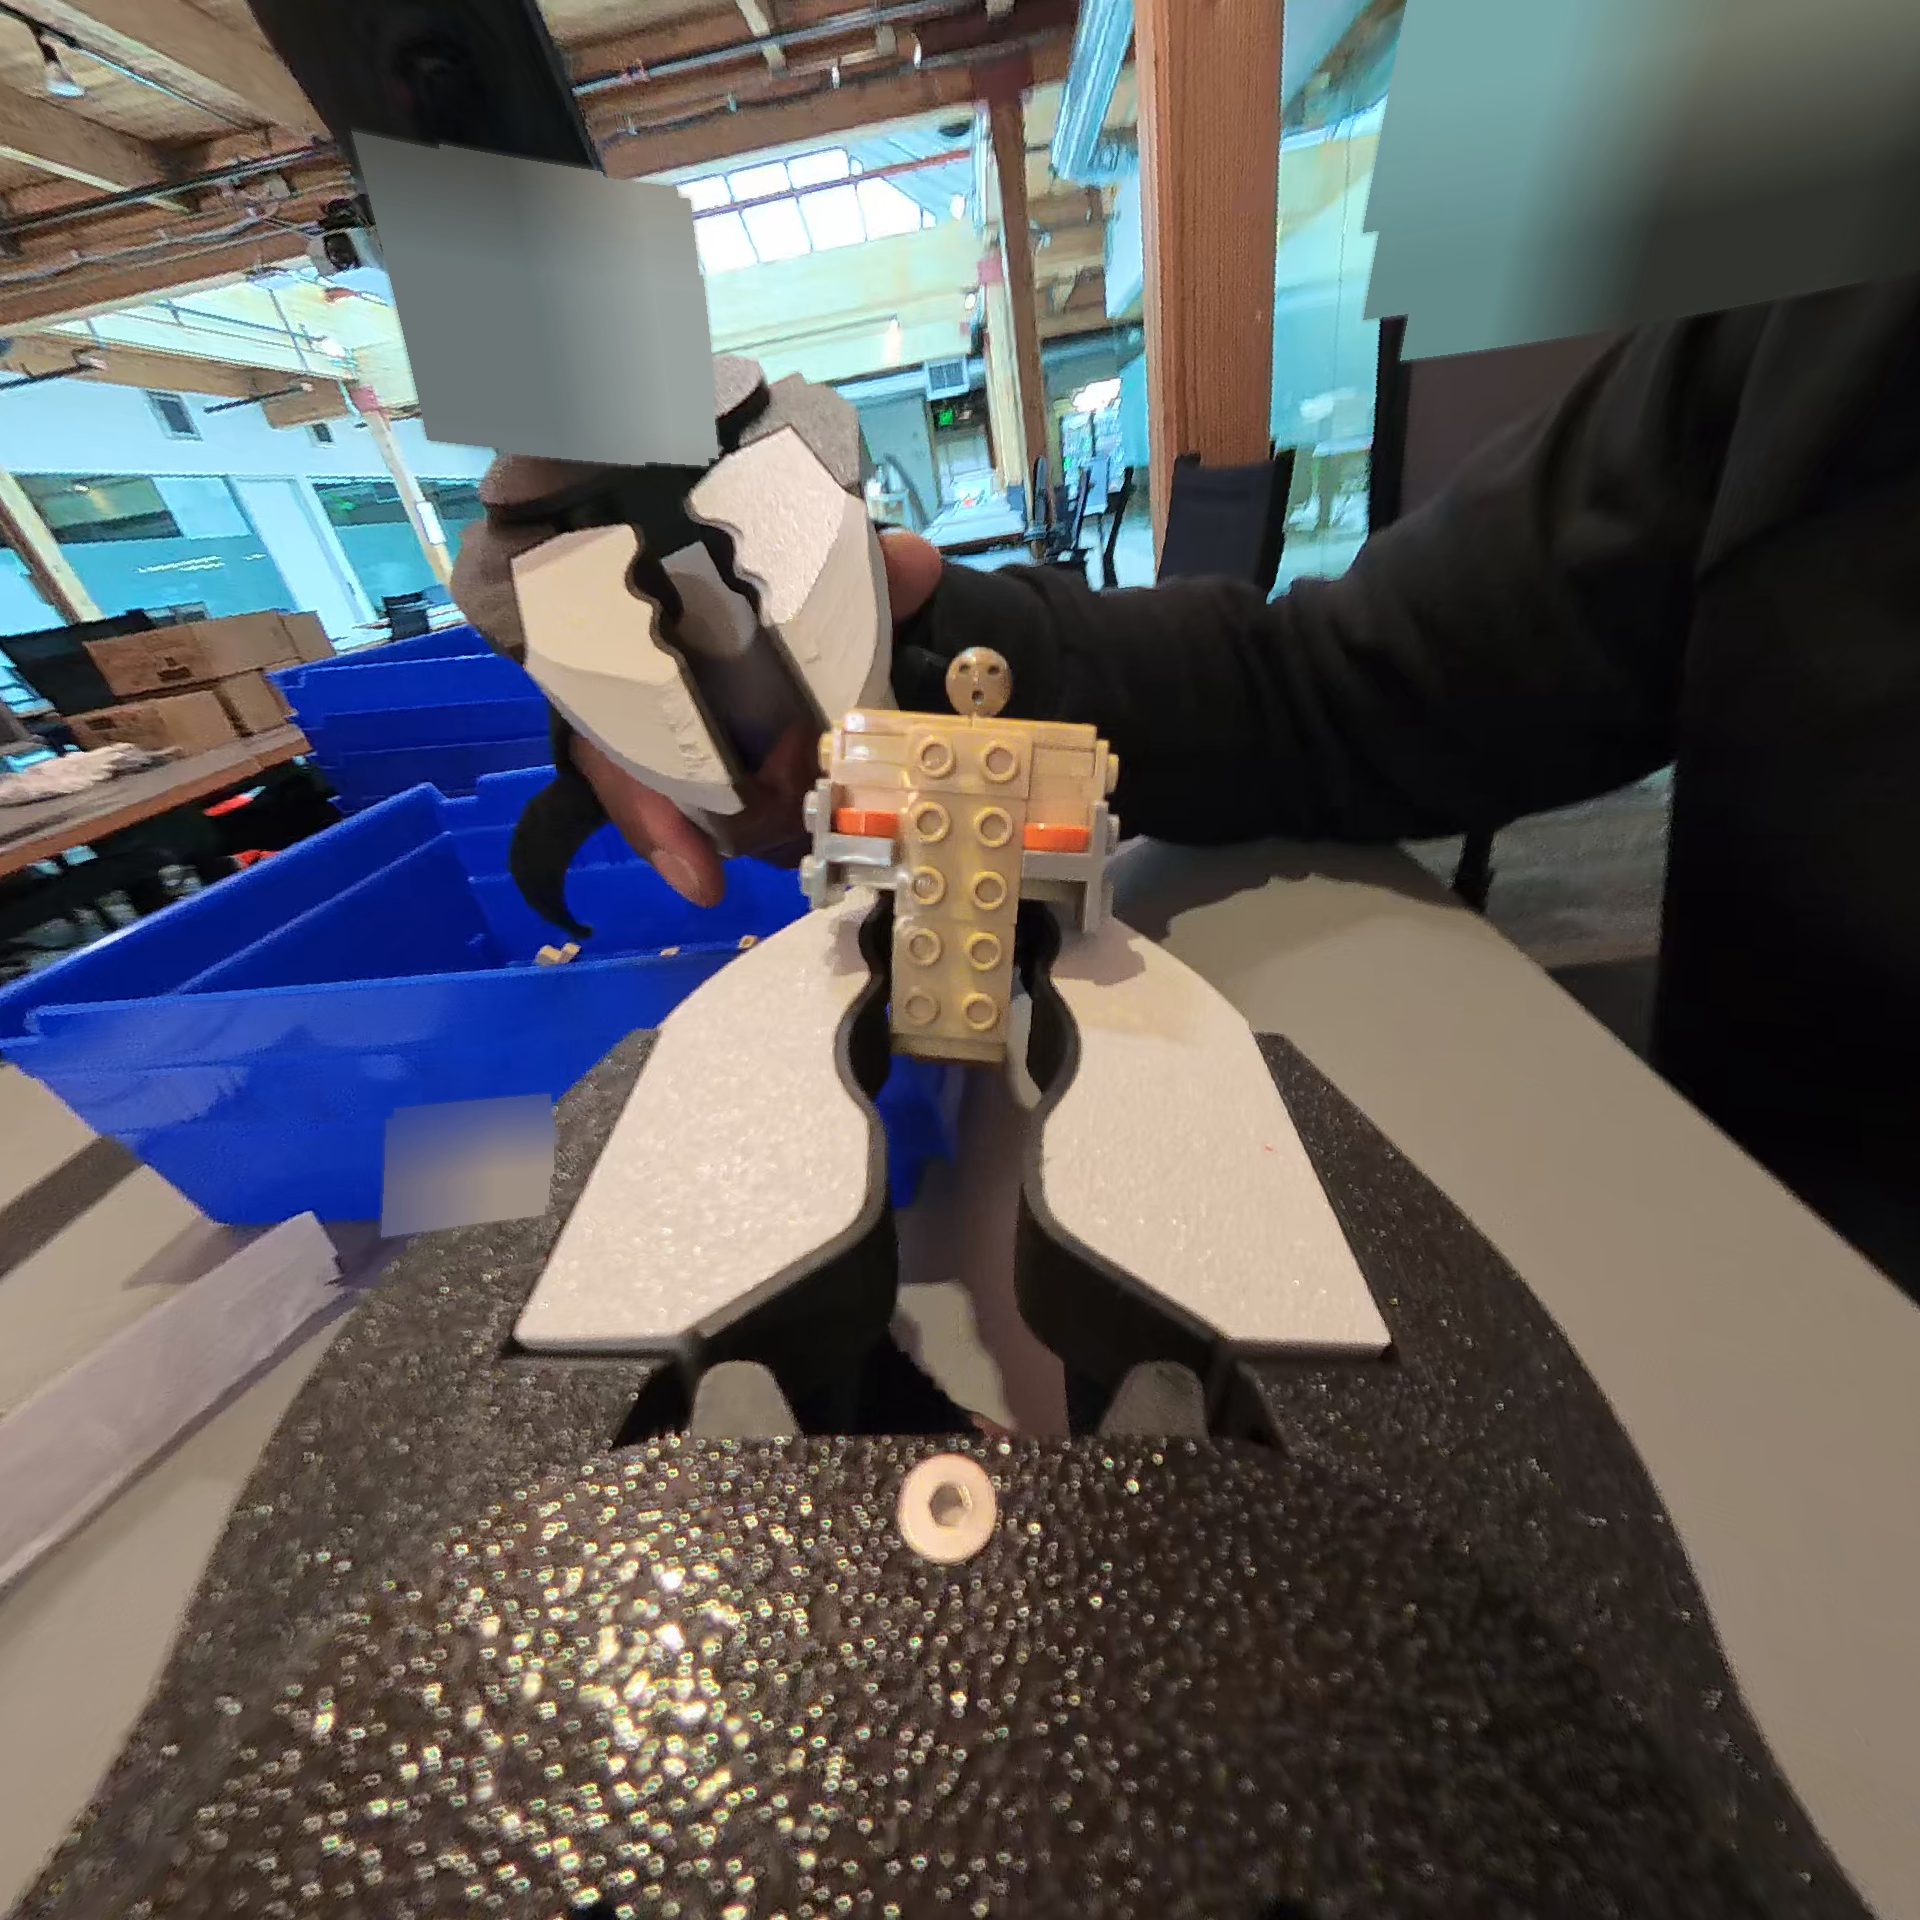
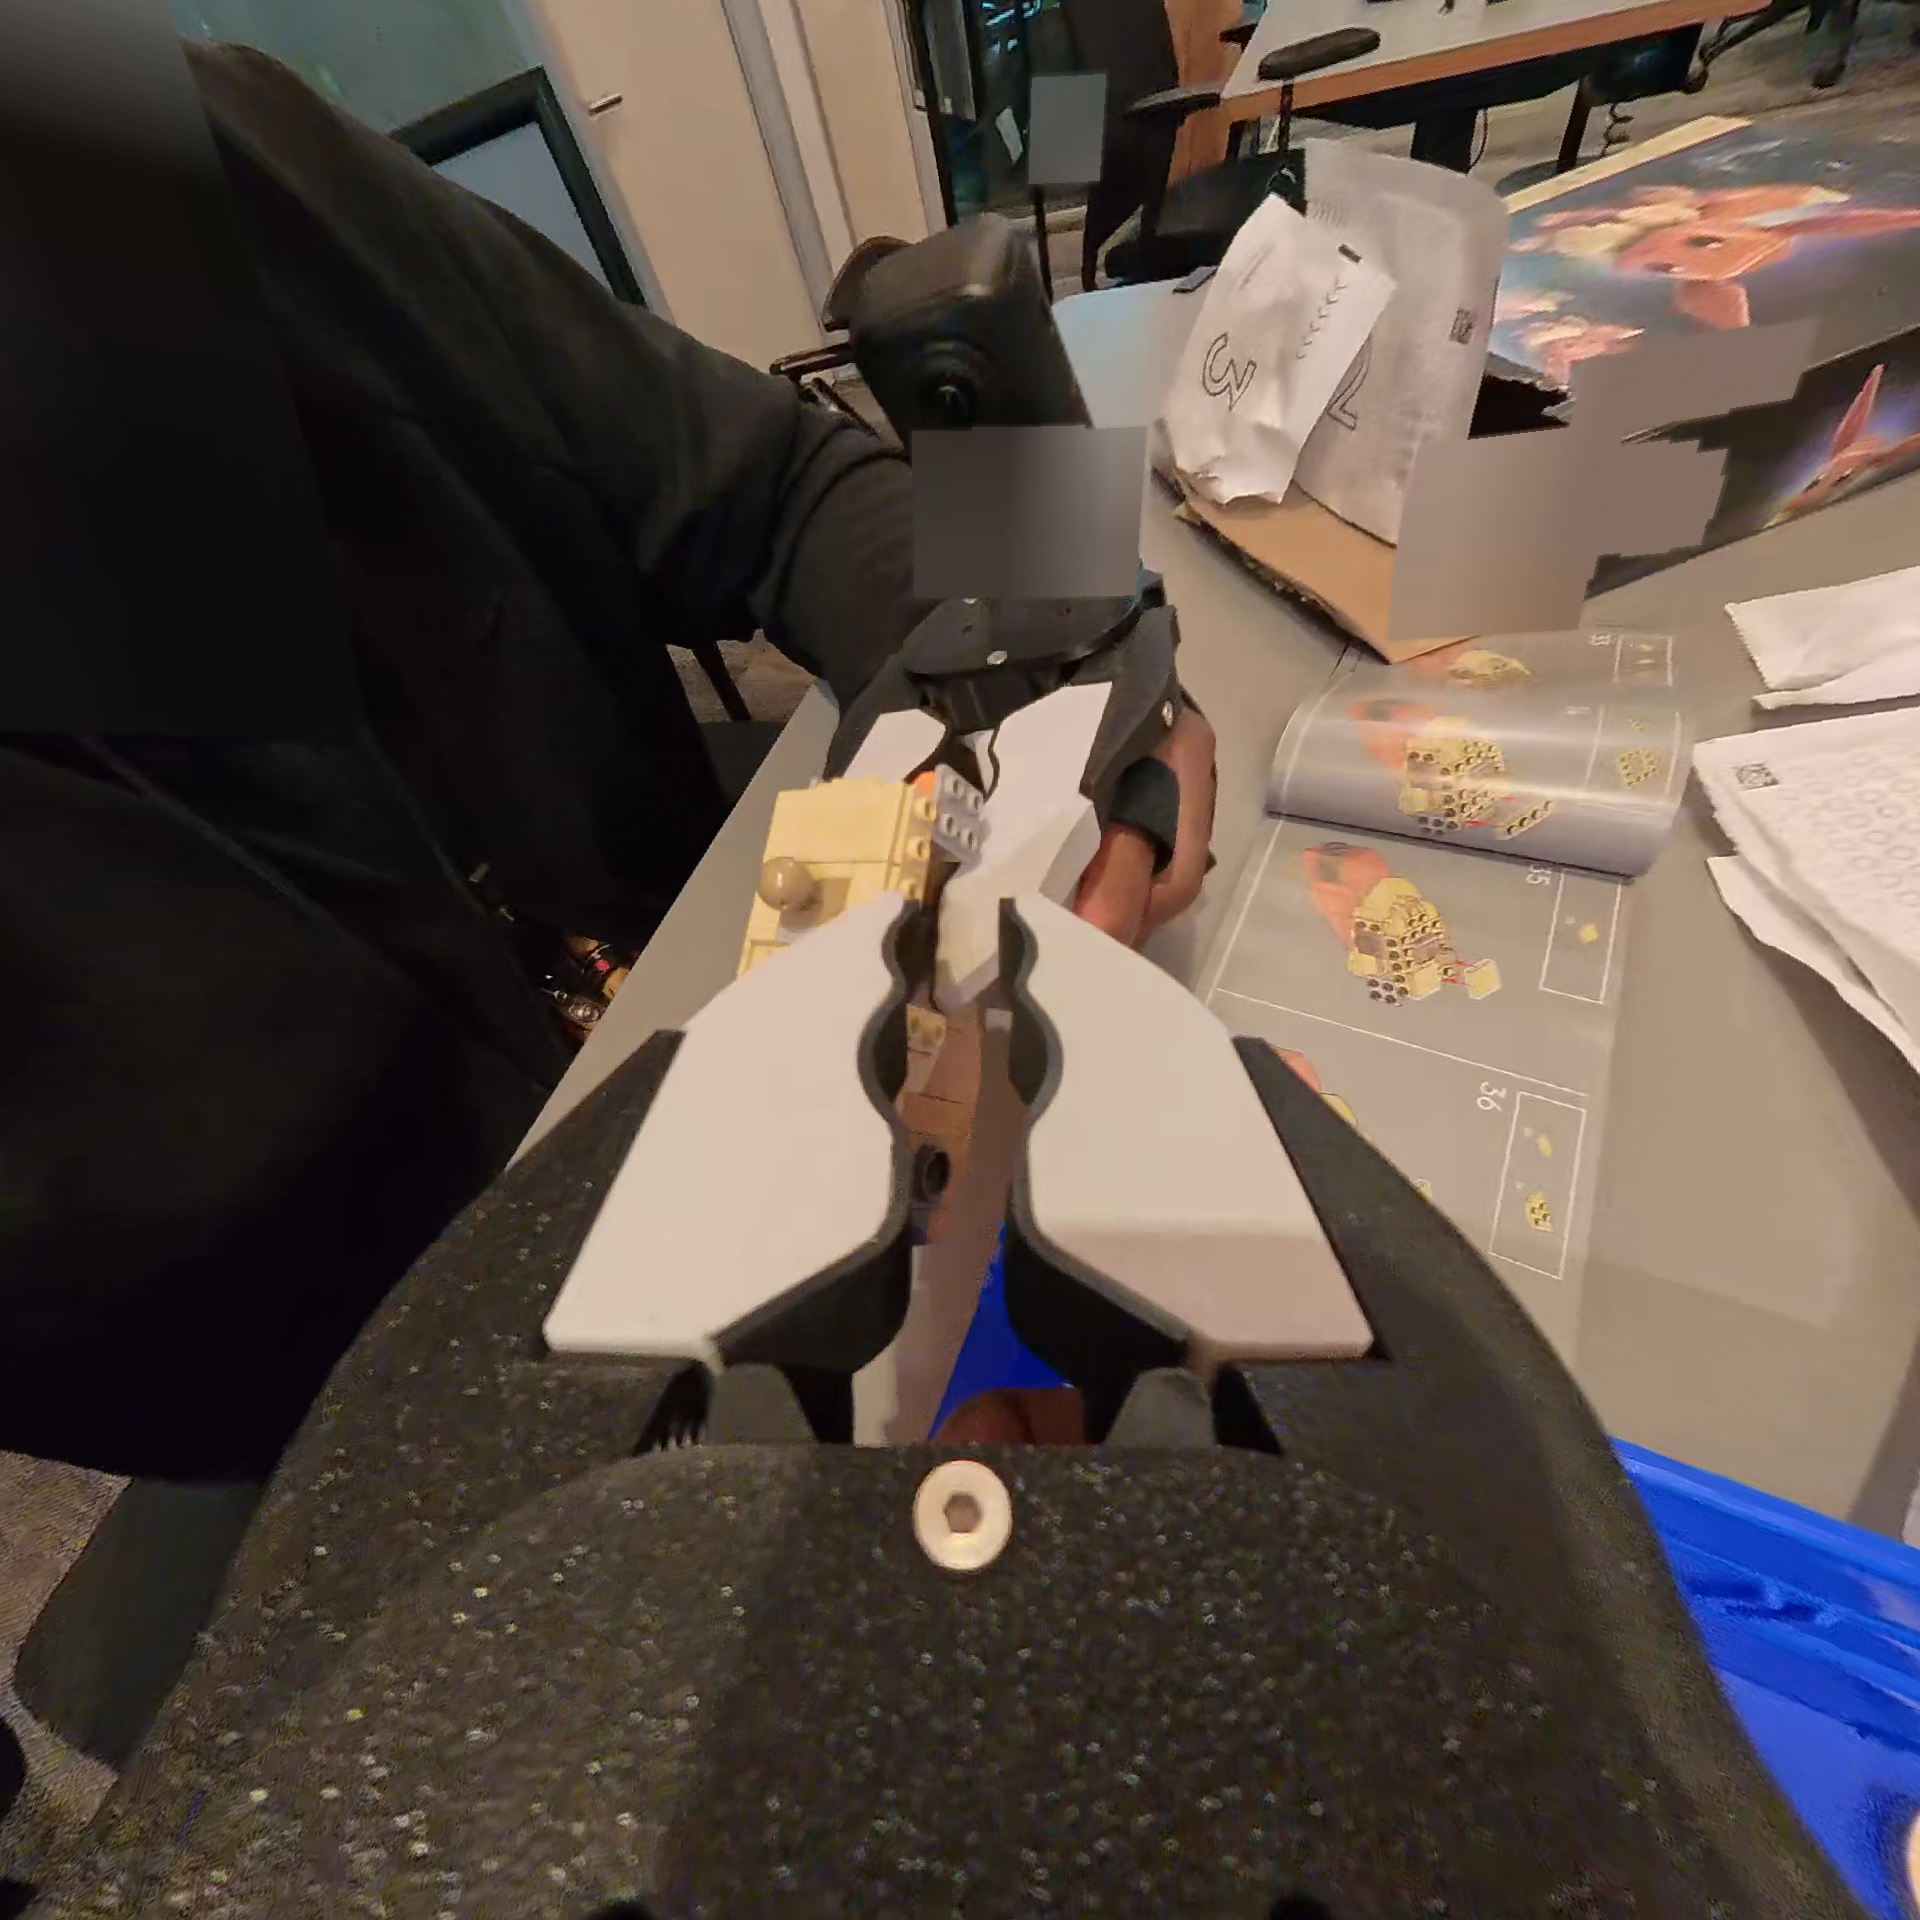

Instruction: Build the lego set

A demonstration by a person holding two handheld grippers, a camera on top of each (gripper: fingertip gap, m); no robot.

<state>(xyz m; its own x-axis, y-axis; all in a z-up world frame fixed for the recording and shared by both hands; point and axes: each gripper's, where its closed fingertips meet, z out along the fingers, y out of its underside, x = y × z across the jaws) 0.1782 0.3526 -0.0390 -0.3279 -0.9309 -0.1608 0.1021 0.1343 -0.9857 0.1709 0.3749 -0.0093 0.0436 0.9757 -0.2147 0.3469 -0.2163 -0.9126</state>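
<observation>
Clutter is spread over the grey worktop (image 2: pixel 1714 1195): an open instruction booklet with pictured building steps (image 2: pixel 1455 935), white paper bags standing behind it (image 2: pixel 1299 395), loose white printed sheets at the right edge (image 2: pixel 1829 831) and a dark printed box lid farther back (image 2: pixel 1704 239). Blue plastic bins (image 1: pixel 343 997) are set on the other side of the worktop, with a few tan pieces lying inside one of them.

The tan, grey and orange lego assembly (image 1: pixel 956 862) is held up in the air above the worktop edge, in front of a person in a dark sleeve (image 1: pixel 1351 707). In the left wrist view its long studded tan plate is pinched between the fingers of the left gripper (image 1: pixel 951 997), and a small round tan knob is seen on top of it. The right gripper (image 1: pixel 696 665) is seen just beside the assembly, up and to its left, held by a hand (image 1: pixel 665 821); its fingers are nearly pressed together, with a narrow gap between them.

In the right wrist view the right gripper (image 2: pixel 951 935) blocks much of the assembly (image 2: pixel 831 842), and only the tan block and a small grey studded part are seen past its fingers. Whether anything is pinched between them cannot be told: a small tan and brown piece shows in the gap lower down, but contact is hidden. The left gripper (image 2: pixel 961 831) faces the camera there, half covered by a blurred patch.
</observation>
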